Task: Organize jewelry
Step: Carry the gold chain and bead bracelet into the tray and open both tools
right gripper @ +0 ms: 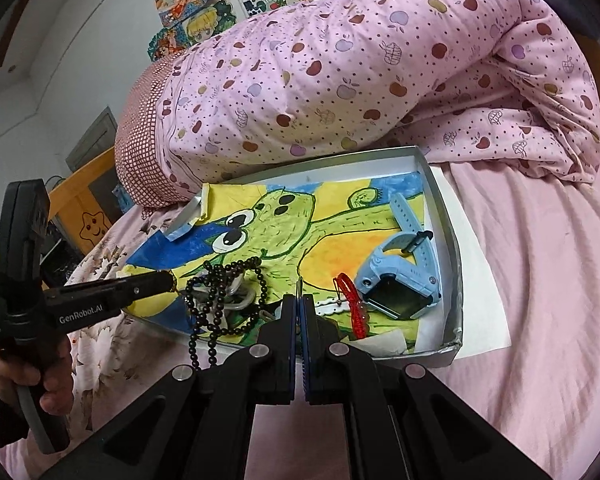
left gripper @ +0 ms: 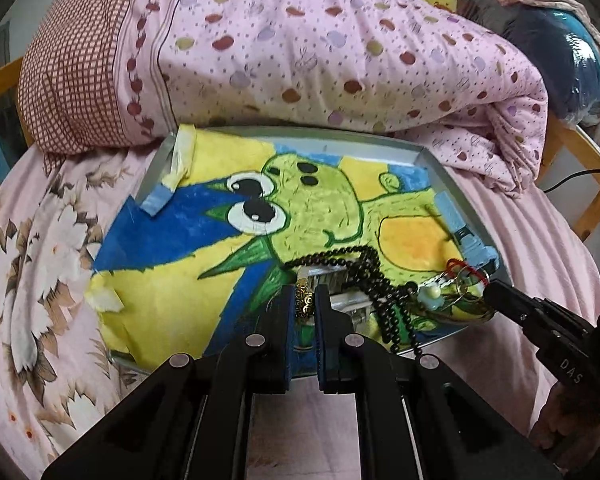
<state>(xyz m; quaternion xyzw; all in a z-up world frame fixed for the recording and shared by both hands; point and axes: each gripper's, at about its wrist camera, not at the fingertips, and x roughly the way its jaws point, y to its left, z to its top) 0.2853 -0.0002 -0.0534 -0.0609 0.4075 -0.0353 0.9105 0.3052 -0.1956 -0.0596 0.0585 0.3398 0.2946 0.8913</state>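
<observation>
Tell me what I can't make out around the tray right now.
- Left wrist view: the gold piece is mostly covered by the left gripper; its type is unclear.
- Right wrist view: whatever the right gripper pinches is hidden between its fingers.
- Black bead strand: its ends drop behind the tray edge.

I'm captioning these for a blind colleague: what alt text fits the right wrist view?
The right gripper, shut on a thin metal ring, reaches into a shallow tray on a bed. The tray holds a blue watch, black beads and red cord.
</observation>
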